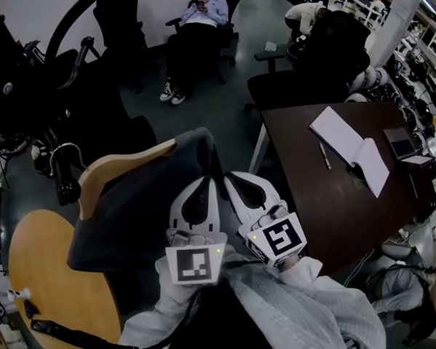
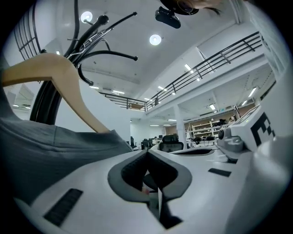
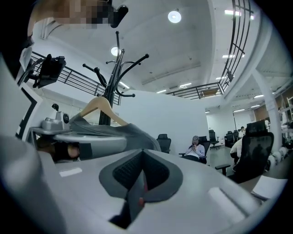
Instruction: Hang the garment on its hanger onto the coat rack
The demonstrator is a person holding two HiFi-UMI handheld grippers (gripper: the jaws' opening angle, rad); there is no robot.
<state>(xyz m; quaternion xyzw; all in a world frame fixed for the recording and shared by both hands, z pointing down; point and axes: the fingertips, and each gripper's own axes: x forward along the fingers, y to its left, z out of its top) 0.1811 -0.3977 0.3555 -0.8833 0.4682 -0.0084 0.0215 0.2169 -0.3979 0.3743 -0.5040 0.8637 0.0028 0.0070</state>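
Observation:
A dark grey garment (image 1: 139, 210) hangs over a wooden hanger (image 1: 120, 169) just ahead of me, left of centre. My left gripper (image 1: 203, 182) is shut, its tip over the garment's upper right edge with nothing between the jaws. Close beside it on the right, my right gripper (image 1: 236, 180) is shut and empty too. The black coat rack (image 1: 69, 24) curves up at the far left. In the left gripper view the garment (image 2: 46, 151) and hanger (image 2: 59, 77) lie left of the jaws, under the rack's hooks (image 2: 98, 34). The right gripper view shows the hanger (image 3: 98, 107), the garment (image 3: 116, 130) and the rack (image 3: 114, 73).
A round wooden table (image 1: 52, 285) is at the lower left. A dark brown desk (image 1: 326, 198) at the right carries an open notebook (image 1: 350, 148) and a pen. Office chairs stand behind it, and a person (image 1: 200, 23) sits at the back.

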